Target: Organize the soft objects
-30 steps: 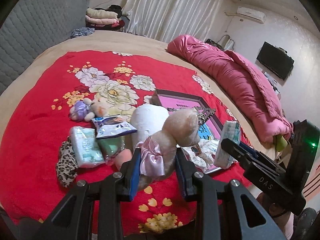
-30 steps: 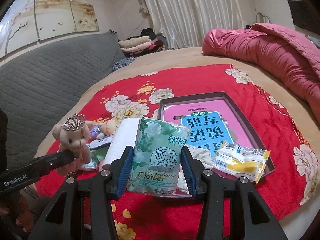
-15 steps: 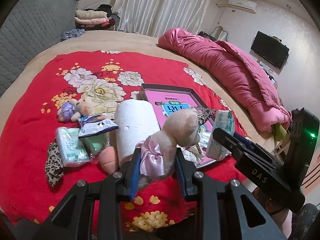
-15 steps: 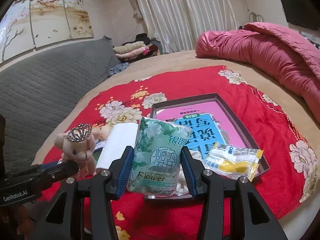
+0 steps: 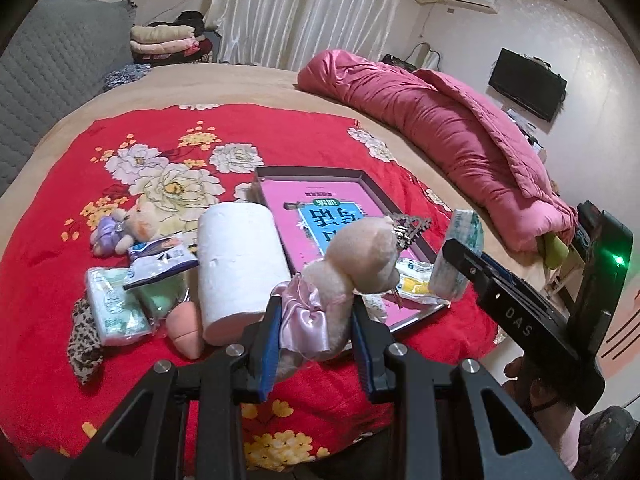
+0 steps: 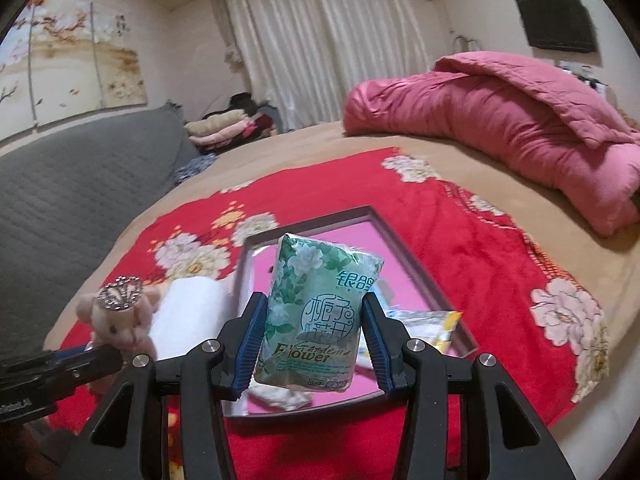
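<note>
My left gripper (image 5: 316, 320) is shut on a small plush bear (image 5: 352, 256) in a pink dress with a silver crown, held above the red floral blanket. The bear also shows in the right wrist view (image 6: 116, 320). My right gripper (image 6: 314, 332) is shut on a green tissue pack (image 6: 316, 312) printed "Flower", held above the dark-rimmed tray (image 6: 404, 248). The pack shows at the right of the left wrist view (image 5: 456, 256). The tray (image 5: 312, 172) holds a pink book and a yellow-and-white packet (image 5: 412, 280).
On the blanket left of the tray lie a white paper roll (image 5: 240, 260), a second small plush (image 5: 128, 224), tissue packs (image 5: 116, 304), a peach sponge (image 5: 184, 328) and a leopard cloth (image 5: 82, 340). A pink quilt (image 5: 440, 128) lies at the far right.
Both grippers have lifted with their loads and drawn back from the tray. The right wrist view has tilted. The items on the blanket have not moved.
</note>
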`<state>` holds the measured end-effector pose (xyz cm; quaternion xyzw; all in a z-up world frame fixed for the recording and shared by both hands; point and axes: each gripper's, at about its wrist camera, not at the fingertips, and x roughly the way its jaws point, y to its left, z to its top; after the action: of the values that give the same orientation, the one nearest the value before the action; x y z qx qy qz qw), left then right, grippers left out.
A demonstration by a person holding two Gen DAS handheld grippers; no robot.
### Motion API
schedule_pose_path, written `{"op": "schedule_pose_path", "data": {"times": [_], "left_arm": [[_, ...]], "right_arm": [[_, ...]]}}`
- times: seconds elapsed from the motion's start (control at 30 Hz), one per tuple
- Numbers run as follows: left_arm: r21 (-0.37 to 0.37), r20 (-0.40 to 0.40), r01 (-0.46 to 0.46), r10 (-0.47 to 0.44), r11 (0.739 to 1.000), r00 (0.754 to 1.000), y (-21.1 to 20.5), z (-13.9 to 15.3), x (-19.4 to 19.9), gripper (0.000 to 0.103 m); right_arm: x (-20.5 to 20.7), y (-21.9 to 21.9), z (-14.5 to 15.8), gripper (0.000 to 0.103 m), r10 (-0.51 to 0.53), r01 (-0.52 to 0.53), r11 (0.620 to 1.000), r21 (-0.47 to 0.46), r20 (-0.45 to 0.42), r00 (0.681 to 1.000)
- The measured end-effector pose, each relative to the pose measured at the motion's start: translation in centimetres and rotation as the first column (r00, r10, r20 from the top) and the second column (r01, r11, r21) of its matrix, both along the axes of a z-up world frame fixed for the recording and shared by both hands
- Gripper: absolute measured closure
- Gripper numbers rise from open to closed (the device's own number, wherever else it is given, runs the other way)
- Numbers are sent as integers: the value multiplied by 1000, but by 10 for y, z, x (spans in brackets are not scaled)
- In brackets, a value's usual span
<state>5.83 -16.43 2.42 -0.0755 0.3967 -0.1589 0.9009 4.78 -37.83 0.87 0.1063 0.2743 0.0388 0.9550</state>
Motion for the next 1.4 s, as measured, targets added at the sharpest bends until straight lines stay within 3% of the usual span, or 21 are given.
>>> {"op": "schedule_pose_path", "data": {"times": [0.53, 0.87, 1.4], "left_arm": [[9, -27, 61, -61, 998, 998, -37, -6, 28, 71], [-27, -105, 86, -88, 996, 991, -65, -24, 60, 71], [10, -204, 89, -85, 996, 975, -87, -56, 94, 71]], "right_arm": [[1, -13, -3, 54, -56, 56, 998, -33, 17, 998], [2, -25, -7, 54, -73, 73, 997, -7, 11, 997], [10, -12, -13, 54, -14, 13, 999, -38, -19, 1000]]}}
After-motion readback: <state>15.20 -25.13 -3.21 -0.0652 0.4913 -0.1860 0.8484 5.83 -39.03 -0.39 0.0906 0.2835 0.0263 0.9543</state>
